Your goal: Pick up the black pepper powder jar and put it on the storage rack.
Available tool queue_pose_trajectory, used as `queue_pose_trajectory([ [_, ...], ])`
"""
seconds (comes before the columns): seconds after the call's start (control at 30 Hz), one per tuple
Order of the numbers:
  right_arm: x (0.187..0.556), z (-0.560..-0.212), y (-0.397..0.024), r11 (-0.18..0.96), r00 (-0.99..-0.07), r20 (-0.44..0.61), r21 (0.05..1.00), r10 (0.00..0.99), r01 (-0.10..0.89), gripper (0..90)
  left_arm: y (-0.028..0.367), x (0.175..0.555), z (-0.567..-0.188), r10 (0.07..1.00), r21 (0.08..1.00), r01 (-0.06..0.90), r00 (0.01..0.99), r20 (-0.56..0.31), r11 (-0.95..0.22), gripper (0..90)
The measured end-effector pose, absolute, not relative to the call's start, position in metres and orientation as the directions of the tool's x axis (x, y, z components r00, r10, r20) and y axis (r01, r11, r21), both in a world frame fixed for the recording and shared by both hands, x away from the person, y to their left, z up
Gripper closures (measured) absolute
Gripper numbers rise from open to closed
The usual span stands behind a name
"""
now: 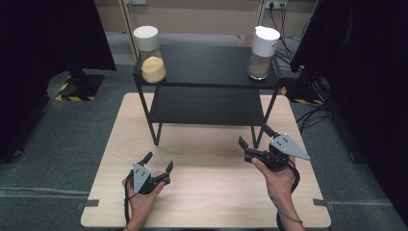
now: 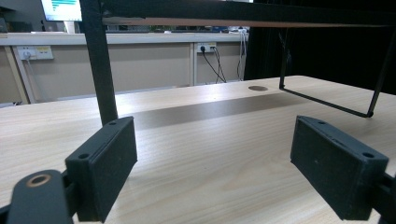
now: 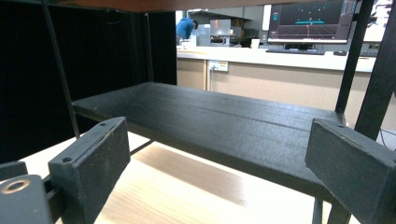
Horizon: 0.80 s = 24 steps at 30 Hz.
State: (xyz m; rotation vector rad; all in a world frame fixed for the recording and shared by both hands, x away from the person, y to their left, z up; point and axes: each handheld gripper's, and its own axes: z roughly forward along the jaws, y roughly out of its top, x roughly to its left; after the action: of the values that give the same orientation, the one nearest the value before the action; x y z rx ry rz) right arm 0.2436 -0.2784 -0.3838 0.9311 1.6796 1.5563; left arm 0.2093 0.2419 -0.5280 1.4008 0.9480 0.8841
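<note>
- So there's a light wooden table [image 1: 207, 192] with a black two-tier shelf rack [image 1: 207, 89] standing toward its far side.
- Two jars sit on the rack's top shelf: one with yellow powder [image 1: 150, 55] at the left end, one with brown powder [image 1: 262, 47] at the right end. Both have white lids, both stand upright, and they're well apart from each other.
- The left gripper [image 1: 157, 163] is low over the near-left part of the table, held in the person's left hand [image 1: 142, 197]. Its jaws are spread wide with nothing between them, just bare wood showing through the gap in the left gripper view.
- From that view the left gripper [image 2: 212, 158] looks along the tabletop toward the rack's front left leg [image 2: 100, 65], which is near it but not touching.
- The right gripper [image 1: 253, 136] is on the near-right side, in the right hand [image 1: 279, 175], just in front of the rack's front right leg [image 1: 255, 134]. Can't tell from above whether it touches the leg.
- Its jaws are wide apart too, nothing in them. In the right gripper view the gripper [image 3: 217, 158] points at the front edge of the lower shelf [image 3: 210, 121], roughly level with it.
- Both jars are up on top, well away from either gripper.
</note>
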Motion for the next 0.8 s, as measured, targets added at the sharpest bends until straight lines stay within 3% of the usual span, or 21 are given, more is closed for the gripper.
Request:
queue_pose_trajectory([
  [0.8,0.232,-0.416,-0.284,0.027,-0.526,0.031,0.994,0.85,0.102,6.8,0.242,0.209,-0.528,0.922,0.999,0.049,0.386,-0.017,-0.002,14.1],
])
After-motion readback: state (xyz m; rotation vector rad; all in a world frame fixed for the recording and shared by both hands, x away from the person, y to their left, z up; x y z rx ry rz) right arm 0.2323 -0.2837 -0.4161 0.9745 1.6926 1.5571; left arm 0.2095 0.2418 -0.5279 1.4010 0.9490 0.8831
